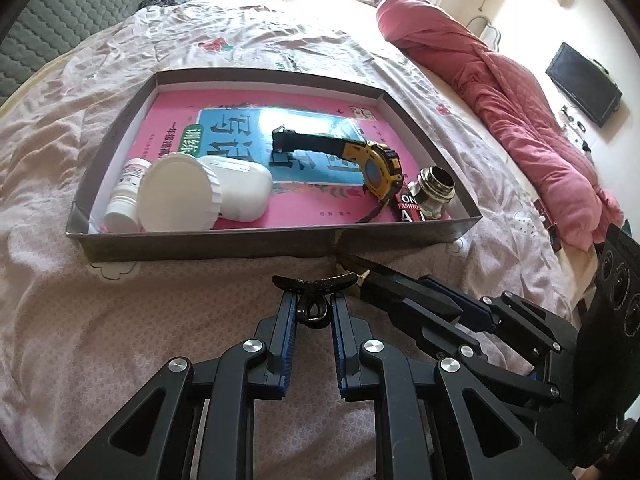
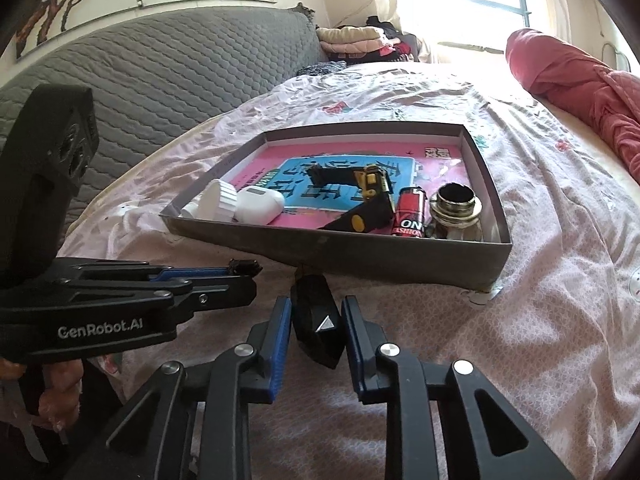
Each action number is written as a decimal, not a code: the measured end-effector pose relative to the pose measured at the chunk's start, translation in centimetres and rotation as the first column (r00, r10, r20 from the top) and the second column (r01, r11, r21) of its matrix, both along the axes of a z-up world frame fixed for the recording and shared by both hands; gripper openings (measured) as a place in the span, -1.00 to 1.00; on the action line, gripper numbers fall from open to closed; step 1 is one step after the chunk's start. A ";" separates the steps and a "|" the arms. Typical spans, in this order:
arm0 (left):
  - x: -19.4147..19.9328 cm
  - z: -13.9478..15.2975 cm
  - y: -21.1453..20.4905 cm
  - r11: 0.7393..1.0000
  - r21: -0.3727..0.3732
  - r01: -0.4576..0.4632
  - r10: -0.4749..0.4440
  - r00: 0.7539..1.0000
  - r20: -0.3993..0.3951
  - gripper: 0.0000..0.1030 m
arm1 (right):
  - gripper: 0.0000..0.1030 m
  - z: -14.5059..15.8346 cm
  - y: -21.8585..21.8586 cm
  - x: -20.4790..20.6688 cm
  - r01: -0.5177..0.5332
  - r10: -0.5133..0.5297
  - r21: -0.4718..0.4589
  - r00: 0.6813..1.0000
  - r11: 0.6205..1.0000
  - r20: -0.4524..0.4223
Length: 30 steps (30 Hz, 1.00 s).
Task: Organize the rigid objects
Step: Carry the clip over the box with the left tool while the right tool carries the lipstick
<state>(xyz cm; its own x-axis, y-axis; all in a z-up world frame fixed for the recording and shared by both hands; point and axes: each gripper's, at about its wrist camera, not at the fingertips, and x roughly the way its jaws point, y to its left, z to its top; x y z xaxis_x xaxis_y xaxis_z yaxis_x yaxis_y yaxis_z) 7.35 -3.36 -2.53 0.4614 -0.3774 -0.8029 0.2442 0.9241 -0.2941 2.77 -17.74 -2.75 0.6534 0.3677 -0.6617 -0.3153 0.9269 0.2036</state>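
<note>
A grey shallow box [image 1: 208, 246] [image 2: 360, 258] sits on the bed and holds a pink book, white bottles [image 1: 176, 192], a white case [image 1: 244, 188], a yellow tape measure [image 1: 378, 170] [image 2: 372, 190], a red lighter [image 2: 410, 212] and a metal fitting [image 1: 436, 192] [image 2: 456, 210]. My left gripper [image 1: 314, 300] [image 2: 244, 270] is shut on a black hair clip [image 1: 314, 286], just in front of the box's near wall. My right gripper [image 2: 316, 304] [image 1: 368, 276] is shut on a black faceted object [image 2: 318, 328], beside the left one.
A pink quilt [image 1: 520, 100] lies rolled along the bed's right side. A grey padded headboard [image 2: 180, 68] stands at the far left. Folded clothes [image 2: 352, 38] lie by the window. Pink bedsheet [image 2: 540, 300] surrounds the box.
</note>
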 end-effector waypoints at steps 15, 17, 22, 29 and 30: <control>-0.5 2.6 0.9 1.000 -0.016 -0.019 0.020 0.998 0.053 -0.67 | -0.50 2.9 -2.0 -1.8 0.027 -0.036 0.110 0.996 0.994 0.079; -0.5 3.1 0.9 1.000 -0.014 -0.022 0.023 0.998 0.066 -0.67 | -0.50 3.5 -2.4 -2.1 0.041 -0.053 0.122 0.994 0.992 0.099; -0.8 4.4 0.6 1.000 -0.009 -0.019 0.020 0.995 0.097 -0.67 | -0.50 4.8 -3.6 -2.5 0.086 -0.109 0.159 0.985 0.983 0.138; -1.3 6.6 0.3 1.000 0.005 -0.016 0.015 0.989 0.146 -0.67 | -0.50 6.4 -4.5 -2.9 0.122 -0.158 0.199 0.971 0.972 0.177; -1.3 6.9 0.2 1.000 0.005 -0.014 0.013 0.988 0.152 -0.67 | -0.50 6.6 -4.5 -2.9 0.129 -0.167 0.201 0.969 0.971 0.185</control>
